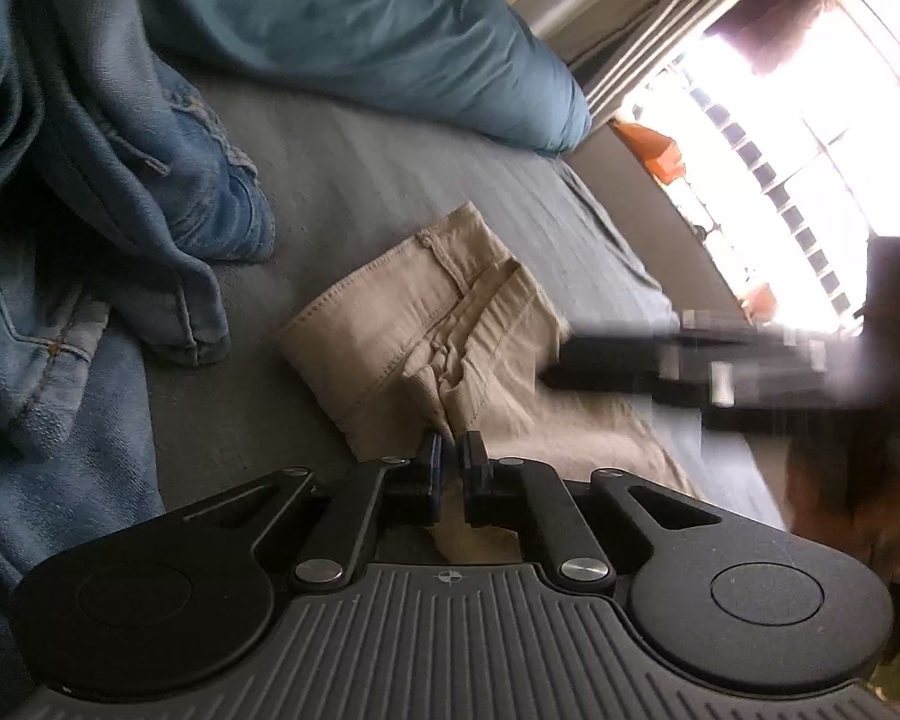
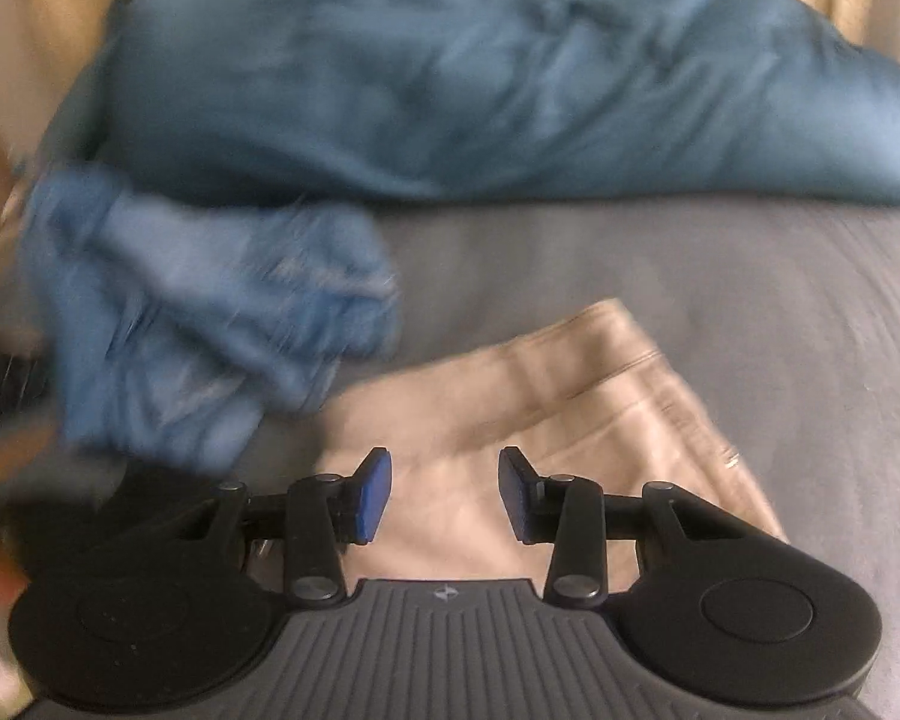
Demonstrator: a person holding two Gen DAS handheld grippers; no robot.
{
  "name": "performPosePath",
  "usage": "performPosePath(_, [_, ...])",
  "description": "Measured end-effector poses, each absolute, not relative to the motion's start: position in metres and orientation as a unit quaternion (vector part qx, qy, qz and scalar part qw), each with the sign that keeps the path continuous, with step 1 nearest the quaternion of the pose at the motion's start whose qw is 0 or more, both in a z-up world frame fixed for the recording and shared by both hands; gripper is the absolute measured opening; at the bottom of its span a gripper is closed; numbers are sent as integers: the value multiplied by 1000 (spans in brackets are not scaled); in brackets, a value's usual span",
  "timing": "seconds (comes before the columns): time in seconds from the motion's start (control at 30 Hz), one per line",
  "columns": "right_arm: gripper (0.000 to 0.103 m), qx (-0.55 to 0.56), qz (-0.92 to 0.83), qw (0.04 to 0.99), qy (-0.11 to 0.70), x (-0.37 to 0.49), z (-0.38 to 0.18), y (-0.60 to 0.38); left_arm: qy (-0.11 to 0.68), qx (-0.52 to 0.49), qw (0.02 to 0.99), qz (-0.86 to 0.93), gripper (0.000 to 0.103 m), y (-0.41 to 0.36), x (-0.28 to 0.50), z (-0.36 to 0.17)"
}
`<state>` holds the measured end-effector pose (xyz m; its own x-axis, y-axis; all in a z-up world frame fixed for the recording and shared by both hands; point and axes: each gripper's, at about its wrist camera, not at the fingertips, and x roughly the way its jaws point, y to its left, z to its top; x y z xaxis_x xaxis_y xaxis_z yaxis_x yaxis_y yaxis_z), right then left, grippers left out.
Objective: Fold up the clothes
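The left gripper [image 1: 448, 456] sits nearest the lens, jaws pressed together and pinching a fold of the beige trousers [image 1: 426, 330], evidently to anchor that edge for the next fold. The trousers lie partly folded on the grey bedsheet [image 1: 354, 168], near the jeans [image 1: 108, 192] and in front of the blue pillow [image 1: 360, 18]. The right gripper [image 2: 444, 495] hovers over the same beige cloth with jaws spread and nothing between them, probably positioned to take a second grip point.
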<state>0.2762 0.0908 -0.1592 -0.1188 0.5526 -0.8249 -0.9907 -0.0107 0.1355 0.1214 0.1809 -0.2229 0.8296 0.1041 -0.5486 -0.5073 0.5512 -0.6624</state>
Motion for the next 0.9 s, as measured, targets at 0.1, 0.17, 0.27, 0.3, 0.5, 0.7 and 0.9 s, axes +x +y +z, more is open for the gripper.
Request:
performPosePath(0.1, [42, -318, 646, 590, 366, 259, -165, 76, 222, -444, 848, 184, 5, 183, 118, -223])
performPosePath(0.17, [42, -325, 643, 593, 360, 249, -170, 67, 219, -447, 847, 188, 5, 184, 116, -223])
performPosePath(0.27, [40, -327, 638, 604, 349, 239, -173, 59, 219, -451, 843, 196, 5, 187, 114, -225])
performPosePath(0.3, [40, -329, 634, 610, 344, 237, -175, 59, 218, -452, 842, 199, 5, 188, 113, -225])
performPosePath(0.5, [18, -349, 610, 633, 325, 228, -184, 67, 217, -457, 839, 200, 5, 190, 112, -226])
performPosePath(0.7, [0, -316, 602, 658, 324, 228, -175, 63, 211, -465, 837, 195, 5, 192, 111, -227])
performPosePath(0.9, [0, -271, 608, 662, 344, 235, -165, 58, 205, -471, 837, 191, 5, 193, 111, -229])
